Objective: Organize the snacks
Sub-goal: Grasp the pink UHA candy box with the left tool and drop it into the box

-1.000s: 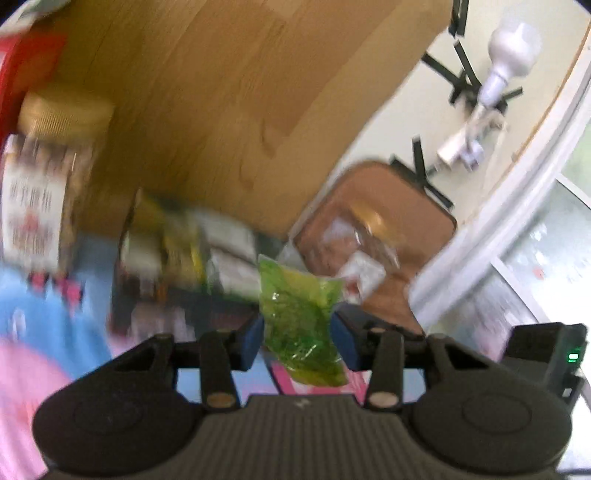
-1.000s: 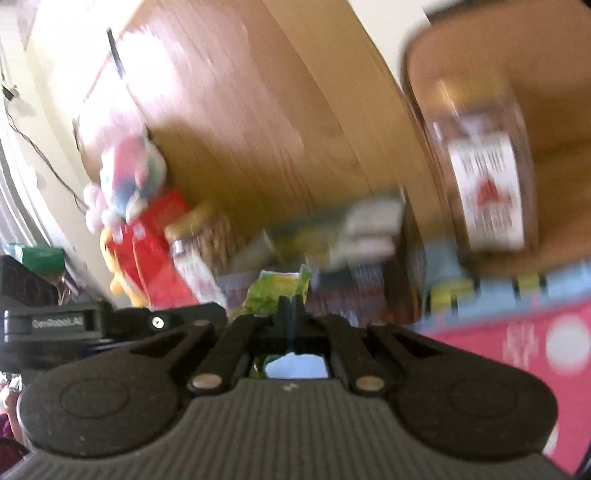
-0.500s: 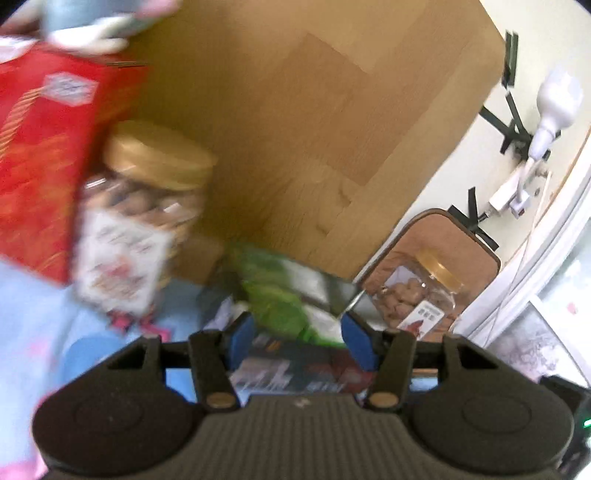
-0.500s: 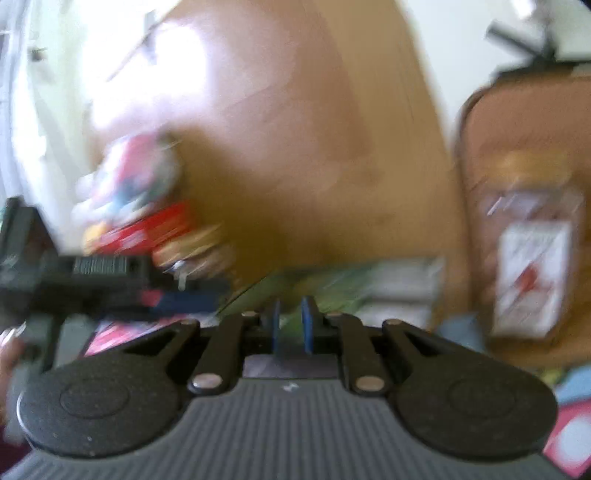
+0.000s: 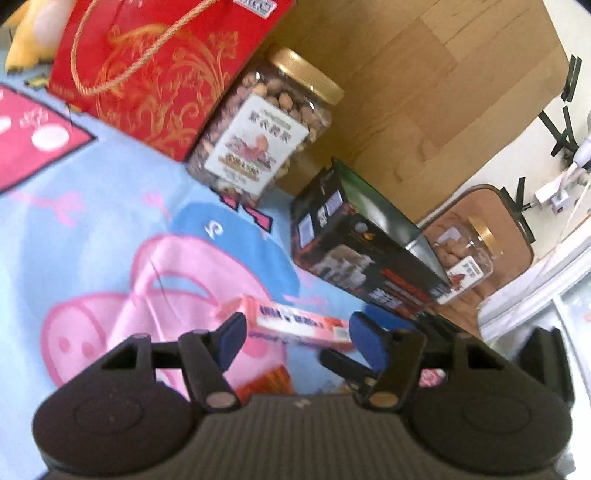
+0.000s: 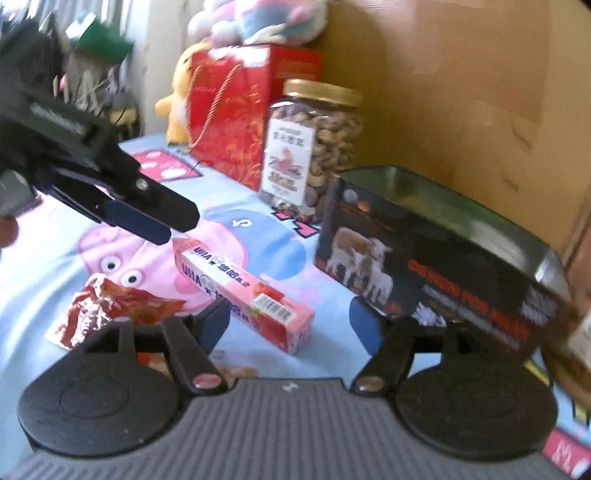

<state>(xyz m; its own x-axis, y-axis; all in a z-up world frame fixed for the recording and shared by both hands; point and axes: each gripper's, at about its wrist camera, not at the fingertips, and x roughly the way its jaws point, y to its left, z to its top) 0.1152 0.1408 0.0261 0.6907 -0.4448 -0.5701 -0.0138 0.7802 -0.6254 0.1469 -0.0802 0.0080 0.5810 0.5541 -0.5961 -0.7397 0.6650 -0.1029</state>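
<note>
A pink snack box lies on the cartoon blanket; it also shows in the left wrist view, just beyond my open, empty left gripper. My right gripper is open and empty, just in front of the pink box. A crumpled red wrapper lies left of it. A black open tin box stands to the right. My left gripper hovers above the pink box in the right wrist view.
A nut jar with gold lid and a red gift box stand at the back against a wooden board. A second nut jar stands beyond the black box. Plush toys sit behind the gift box.
The green packet that my right gripper held between the open left fingers is gone from view. Both grippers have swung down toward the blanket, and the right one has opened.
</note>
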